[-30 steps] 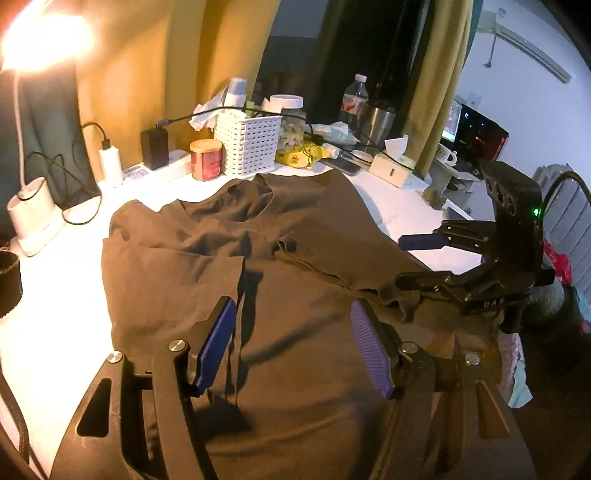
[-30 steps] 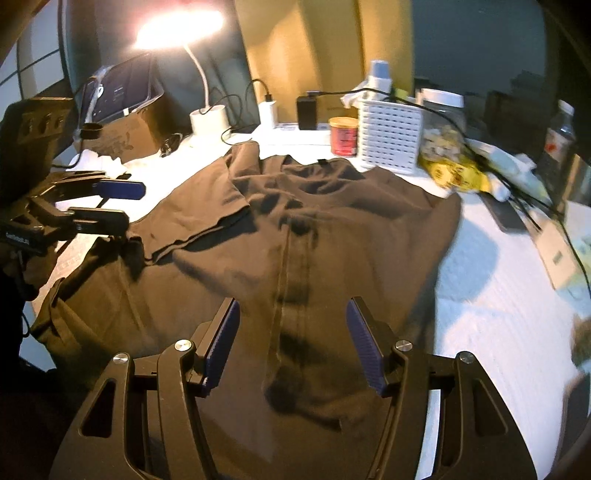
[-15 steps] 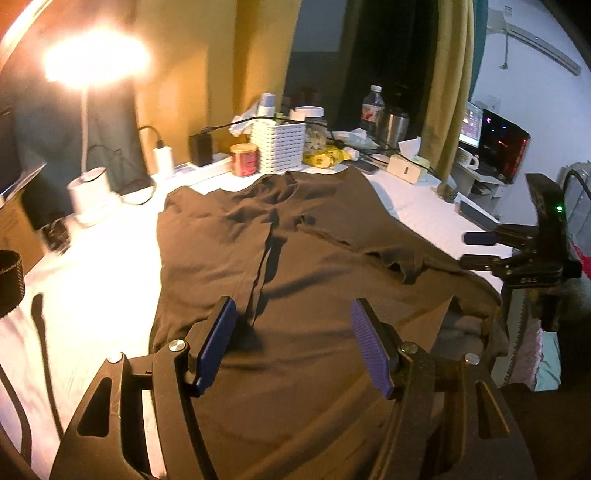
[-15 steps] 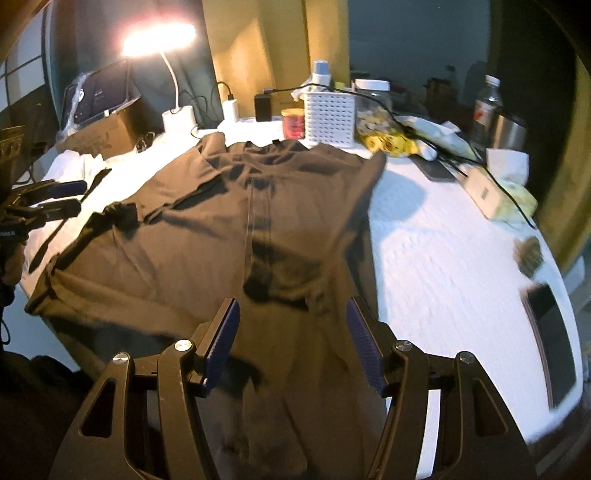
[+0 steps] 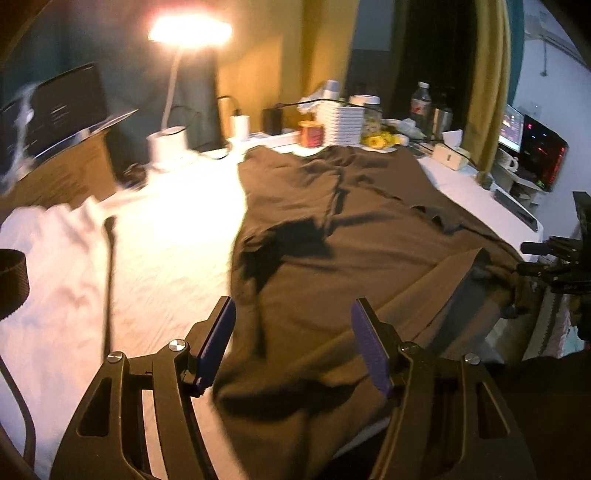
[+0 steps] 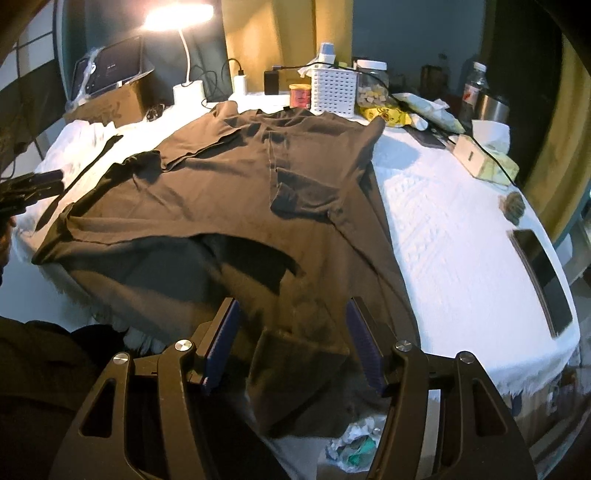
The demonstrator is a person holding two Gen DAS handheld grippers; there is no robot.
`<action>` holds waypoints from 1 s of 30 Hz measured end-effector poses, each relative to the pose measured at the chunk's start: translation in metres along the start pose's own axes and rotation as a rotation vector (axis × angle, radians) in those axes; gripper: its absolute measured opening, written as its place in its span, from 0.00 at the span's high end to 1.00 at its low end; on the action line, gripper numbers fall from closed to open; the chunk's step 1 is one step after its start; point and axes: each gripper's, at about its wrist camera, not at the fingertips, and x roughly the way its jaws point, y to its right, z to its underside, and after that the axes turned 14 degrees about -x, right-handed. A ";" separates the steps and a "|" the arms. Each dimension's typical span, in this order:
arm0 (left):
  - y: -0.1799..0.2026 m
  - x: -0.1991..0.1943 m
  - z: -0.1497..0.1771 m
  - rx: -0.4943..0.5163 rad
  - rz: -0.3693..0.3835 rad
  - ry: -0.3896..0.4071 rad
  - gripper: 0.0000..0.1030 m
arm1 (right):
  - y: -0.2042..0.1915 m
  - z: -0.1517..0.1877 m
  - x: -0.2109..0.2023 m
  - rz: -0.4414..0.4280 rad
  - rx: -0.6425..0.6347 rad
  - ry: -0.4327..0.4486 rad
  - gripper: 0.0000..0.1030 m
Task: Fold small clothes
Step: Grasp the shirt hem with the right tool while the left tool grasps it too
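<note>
Background clutter, rear and right edges of worktop [image 6: 461,236].
Lit desk lamp [image 6: 179,16] at rear left; white perforated basket [image 6: 334,90] beside a red tin [image 6: 300,96] and a clear jar [image 6: 371,86]. Water bottle [image 6: 474,86] and steel cup [image 6: 493,105] at rear right. Dark phone [image 6: 543,277] near right edge.

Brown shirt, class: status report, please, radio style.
Left gripper open, empty. Right gripper open, empty. Brown shirt spread on table, sleeves folded in, hem overhanging near edge. Nothing lies on it.
</note>
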 end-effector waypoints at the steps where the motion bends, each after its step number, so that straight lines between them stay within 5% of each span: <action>1: -0.004 -0.004 0.003 -0.005 -0.008 0.002 0.37 | 0.000 0.004 -0.001 0.005 0.009 -0.005 0.38; 7: -0.024 -0.016 0.025 -0.041 -0.021 -0.042 0.37 | -0.005 0.016 -0.006 0.007 0.029 -0.029 0.38; 17: -0.042 0.021 0.042 -0.074 -0.054 -0.110 0.38 | -0.013 0.031 -0.001 -0.012 0.055 -0.057 0.39; 20: -0.040 0.027 0.044 -0.051 -0.056 -0.113 0.51 | -0.013 0.031 0.004 -0.004 0.059 -0.060 0.39; 22: -0.036 0.027 0.045 -0.033 -0.042 -0.119 0.69 | -0.013 0.031 0.008 0.005 0.062 -0.065 0.39; 25: -0.033 0.024 0.044 -0.008 -0.053 -0.111 0.93 | -0.011 0.030 0.014 0.043 0.064 -0.069 0.53; 27: -0.030 0.016 0.042 0.000 -0.048 -0.072 0.95 | -0.008 0.029 0.016 0.072 0.052 -0.063 0.72; 30: -0.028 0.006 0.036 -0.008 -0.044 -0.034 0.95 | -0.002 0.029 0.013 0.072 0.052 -0.048 0.83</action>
